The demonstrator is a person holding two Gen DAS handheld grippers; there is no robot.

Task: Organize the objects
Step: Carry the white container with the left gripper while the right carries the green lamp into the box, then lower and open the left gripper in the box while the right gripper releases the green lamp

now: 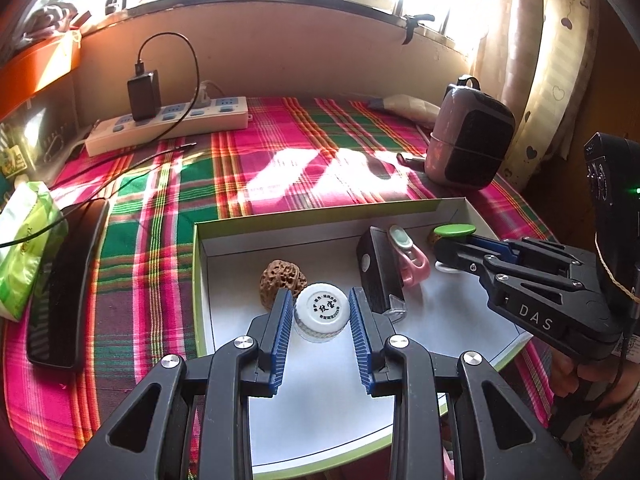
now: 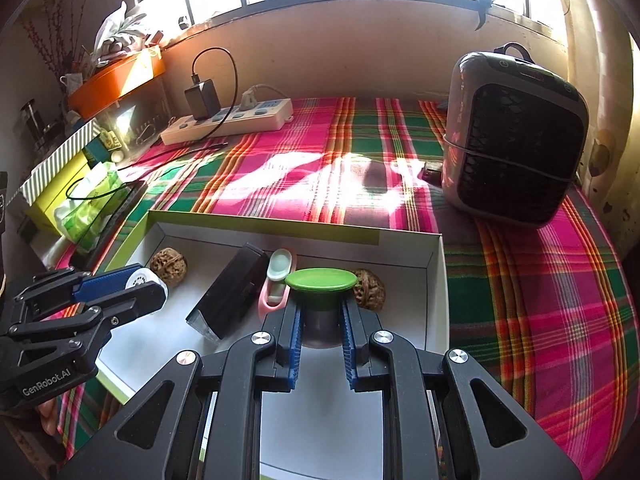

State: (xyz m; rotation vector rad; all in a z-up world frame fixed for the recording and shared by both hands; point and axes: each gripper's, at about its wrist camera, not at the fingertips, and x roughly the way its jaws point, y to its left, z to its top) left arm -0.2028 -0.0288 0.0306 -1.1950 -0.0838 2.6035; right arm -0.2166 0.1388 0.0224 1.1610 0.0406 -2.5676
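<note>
Placing items into the shallow box (image 1: 456, 206) on the plaid-covered bench (image 1: 280, 140). Left hand-held gripper (image 1: 319, 314) clamping the white-capped jar (image 1: 319, 310) beside a walnut (image 1: 280, 286); right hand-held gripper (image 2: 320, 320) pinching the green-topped piece (image 2: 321, 280) near the right wall. Probably lowering, then releasing onto bare floor, clearing the black block (image 2: 232, 292).

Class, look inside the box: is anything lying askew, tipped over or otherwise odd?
Yes. The black case lies tilted at an angle across the box instead of square with its walls, and the pink clip is crowded against its side. Nothing looks spilled or broken.
</note>
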